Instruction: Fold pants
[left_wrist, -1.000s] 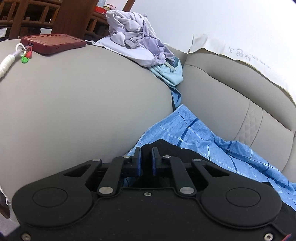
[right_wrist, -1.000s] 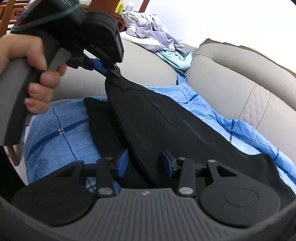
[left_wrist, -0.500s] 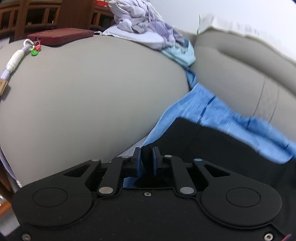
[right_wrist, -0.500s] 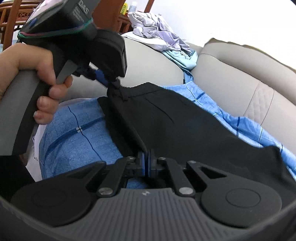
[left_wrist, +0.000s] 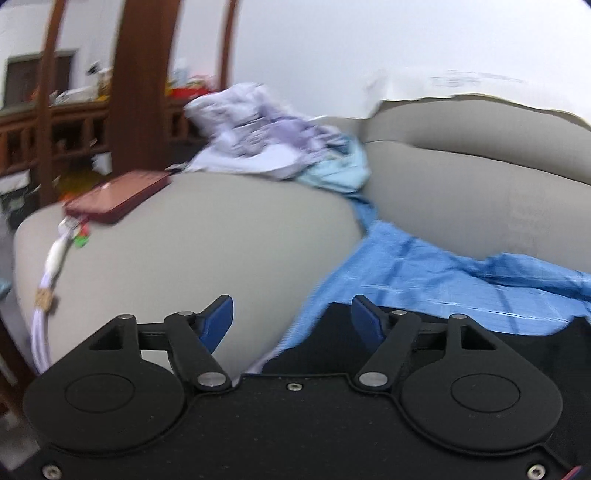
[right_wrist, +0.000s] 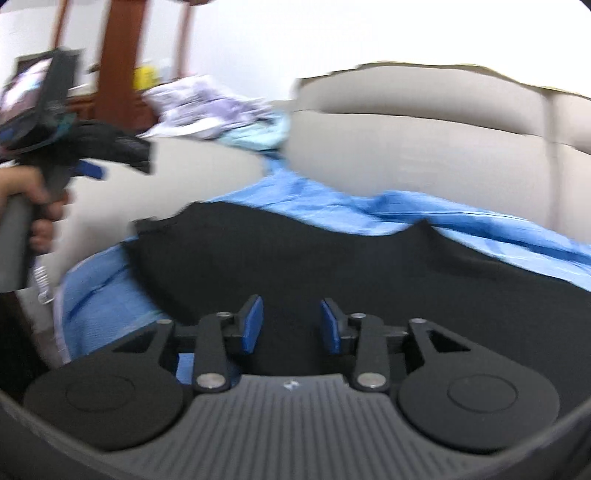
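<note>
Releasing, by the look of it, after one laying-down step of the fold: black pants (right_wrist: 332, 258) lying spread on the blue checked cloth (right_wrist: 332, 206) over the sofa seat, near edge running under the right gripper (right_wrist: 291, 325), far corner reaching toward the beige armrest (left_wrist: 207, 236). Opening the right gripper's jaws at this moment, blue pads standing apart with only flat black fabric showing between and beneath them, nothing pinched. Opening the left gripper (left_wrist: 291, 321) likewise, pads wide apart, bare armrest and a strip of cloth in the gap, a corner of the pants lying just under its right-hand finger but not clamped. Judging the next move as needing a fresh hold: picking an edge of the pants, closing both sets of pads on it together, and carrying it across onto the other half so the layers meet without bunching. Holding the left gripper by its grey handle in a hand (right_wrist: 33, 206) at the left edge of the right wrist view, raised clear above the pants and pointing across the armrest. Pointing both tools slightly downward over the seat. Blurring heavily in both views, so finer creases staying unreadable. Leaving the red phone (left_wrist: 118, 195) and the heap of pale clothes (left_wrist: 266, 144) well apart on the armrest.
</note>
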